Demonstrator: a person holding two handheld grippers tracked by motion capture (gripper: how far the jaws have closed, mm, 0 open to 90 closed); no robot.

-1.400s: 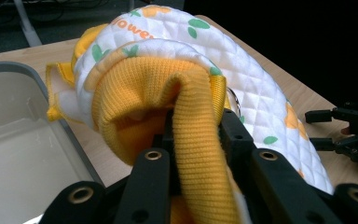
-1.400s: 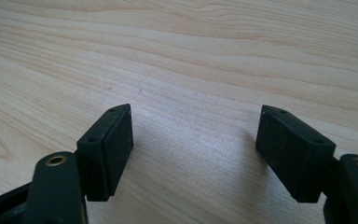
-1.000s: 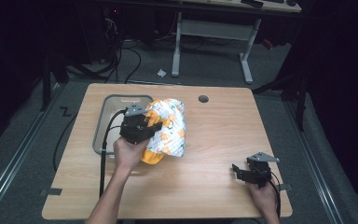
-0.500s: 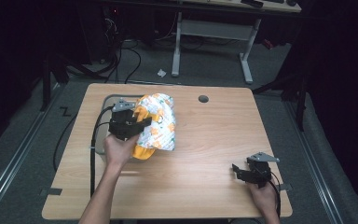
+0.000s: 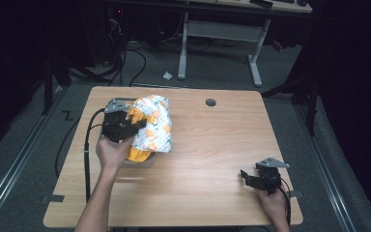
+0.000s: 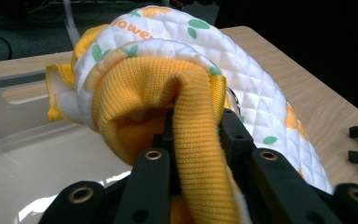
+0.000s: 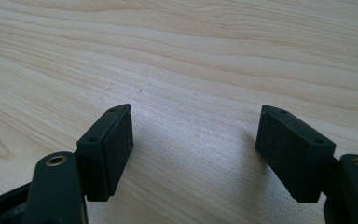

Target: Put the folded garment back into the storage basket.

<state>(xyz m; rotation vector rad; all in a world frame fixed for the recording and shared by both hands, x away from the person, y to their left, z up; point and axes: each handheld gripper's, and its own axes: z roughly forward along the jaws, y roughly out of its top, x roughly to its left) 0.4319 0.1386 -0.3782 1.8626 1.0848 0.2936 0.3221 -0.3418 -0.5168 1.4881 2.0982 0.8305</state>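
— Two jaws of the left gripper (image 6: 193,154) were closed on one fold of the yellow ribbed cuff (image 6: 191,135), yes?

— Yes. The fold stood between the pads and hung over them, so I judge the pinch was there because the cuff is thick and does not slip. The rest of the quilted garment (image 5: 150,126), white with orange and green print, drooped from that one point.

— And where was the garment?

— It hung over the near right corner of the pale tray (image 5: 147,161) at the left part of the table (image 5: 212,145). Part of it was above the tray (image 6: 37,140), part reached past the rim over the wood.

— Was something already in the tray?

— On the floor of the tray that I could see, nothing lay. The garment covered the other part, so that I cannot tell.

— The other hand?

— The right gripper (image 7: 193,154) rested low at the near right corner of the table, well apart, its jaws spread wide with bare wood between them. I think it waited there to stay out of the way.
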